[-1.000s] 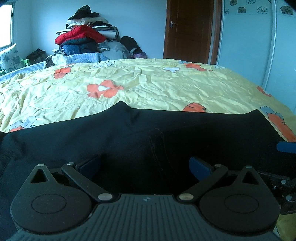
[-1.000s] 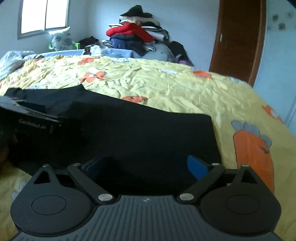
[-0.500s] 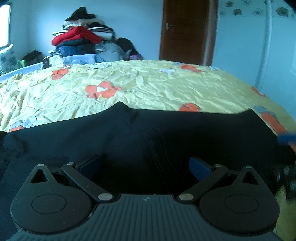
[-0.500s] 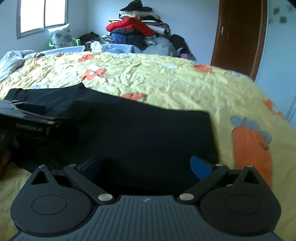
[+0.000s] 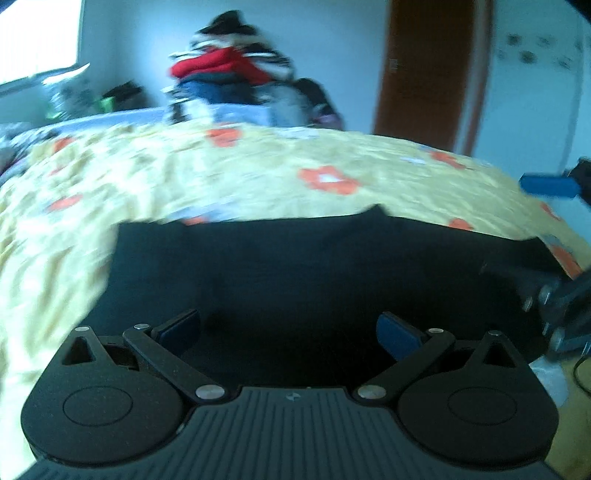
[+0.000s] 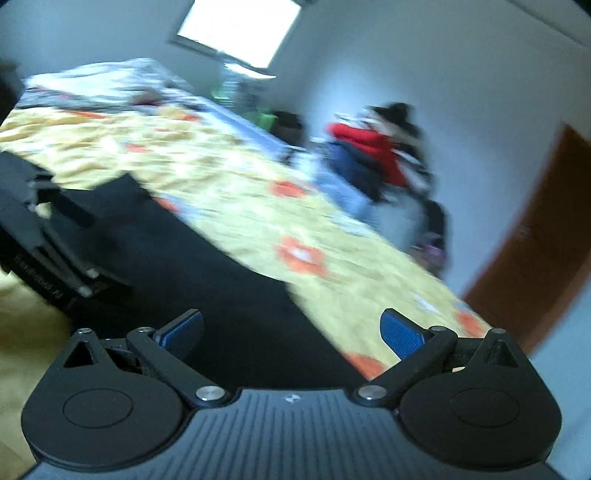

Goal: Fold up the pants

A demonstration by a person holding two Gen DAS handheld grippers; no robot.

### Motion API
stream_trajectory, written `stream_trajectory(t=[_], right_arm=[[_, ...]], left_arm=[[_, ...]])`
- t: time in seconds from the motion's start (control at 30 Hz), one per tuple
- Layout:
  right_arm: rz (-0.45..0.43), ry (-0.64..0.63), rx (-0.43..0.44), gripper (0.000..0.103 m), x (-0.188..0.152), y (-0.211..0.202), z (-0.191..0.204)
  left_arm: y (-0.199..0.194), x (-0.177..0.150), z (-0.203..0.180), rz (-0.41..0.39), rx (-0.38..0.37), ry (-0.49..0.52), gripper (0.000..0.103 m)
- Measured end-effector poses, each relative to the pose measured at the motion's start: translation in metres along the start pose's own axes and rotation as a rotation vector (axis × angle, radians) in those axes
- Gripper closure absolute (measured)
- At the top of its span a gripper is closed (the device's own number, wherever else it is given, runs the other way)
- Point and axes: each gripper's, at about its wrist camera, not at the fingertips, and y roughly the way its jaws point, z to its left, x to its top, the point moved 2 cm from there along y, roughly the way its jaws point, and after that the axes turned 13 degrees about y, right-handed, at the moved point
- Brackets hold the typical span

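The black pants [image 5: 314, 266] lie flat on the yellow flowered bedspread [image 5: 221, 177]; they also show in the right wrist view [image 6: 192, 258]. My left gripper [image 5: 288, 332] is open and empty just above the pants' near edge. My right gripper [image 6: 291, 332] is open and empty above the pants' right part, and its view is tilted. The right gripper shows at the right edge of the left wrist view [image 5: 565, 306]. The left gripper shows at the left of the right wrist view [image 6: 44, 243]. Both views are blurred by motion.
A pile of clothes with a red jacket [image 5: 225, 70] stands beyond the far side of the bed. A brown door [image 5: 424, 74] is at the back right. A window [image 6: 240, 29] is at the back left. The bedspread [image 6: 258, 192] stretches beyond the pants.
Both grippers have swung fast. The left view has turned left and pulled back from the pants. The right view has rolled and turned left. Both stay open and empty.
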Motion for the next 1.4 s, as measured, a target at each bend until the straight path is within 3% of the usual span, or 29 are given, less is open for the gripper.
stream_trajectory(t=[0.13, 0.23, 0.37, 0.47, 0.57, 0.77, 0.9, 1.0, 1.13, 1.3, 1.33, 1.37, 1.4], right_arm=[[0.004, -0.101, 0.145, 0.0, 0.009, 0.013, 0.054], [0.011, -0.184, 0.204, 0.0, 0.007, 0.018, 0.092], [0.056, -0.265, 0.221, 0.0, 0.002, 0.034, 0.124], [0.117, -0.297, 0.249, 0.0, -0.003, 0.043, 0.14], [0.118, -0.293, 0.243, 0.0, 0.001, 0.05, 0.144], [0.166, -0.169, 0.227, 0.0, 0.013, 0.076, 0.136], [0.104, -0.155, 0.158, 0.0, 0.017, 0.073, 0.139], [0.011, -0.208, 0.134, 0.0, 0.018, 0.057, 0.144], [0.004, -0.335, 0.175, 0.0, 0.01, 0.051, 0.166], [-0.053, -0.471, 0.138, 0.001, 0.002, 0.055, 0.189], [-0.061, -0.475, 0.134, 0.01, 0.003, 0.057, 0.19], [-0.07, -0.472, 0.138, 0.043, 0.005, 0.059, 0.19], [-0.069, -0.461, 0.135, 0.056, 0.006, 0.061, 0.189]], left_arm=[[-0.021, -0.015, 0.034, 0.035, 0.003, -0.058, 0.001], [-0.029, -0.026, 0.054, 0.07, -0.012, -0.112, 0.001], [-0.025, -0.038, 0.081, 0.109, -0.093, -0.274, 0.002], [-0.02, -0.045, 0.096, 0.107, -0.218, -0.43, 0.001], [-0.012, -0.048, 0.105, 0.089, -0.259, -0.532, 0.001], [0.007, -0.043, 0.114, 0.047, -0.335, -0.696, 0.001], [0.019, -0.042, 0.121, 0.033, -0.392, -0.823, 0.001], [0.024, -0.041, 0.126, 0.026, -0.416, -0.878, 0.001], [0.022, -0.035, 0.129, -0.004, -0.448, -0.893, 0.001], [0.016, -0.028, 0.13, -0.057, -0.482, -0.874, 0.001], [0.015, -0.028, 0.13, -0.063, -0.485, -0.862, 0.001], [0.015, -0.028, 0.129, -0.065, -0.483, -0.852, 0.001], [0.014, -0.028, 0.127, -0.067, -0.479, -0.836, 0.001]])
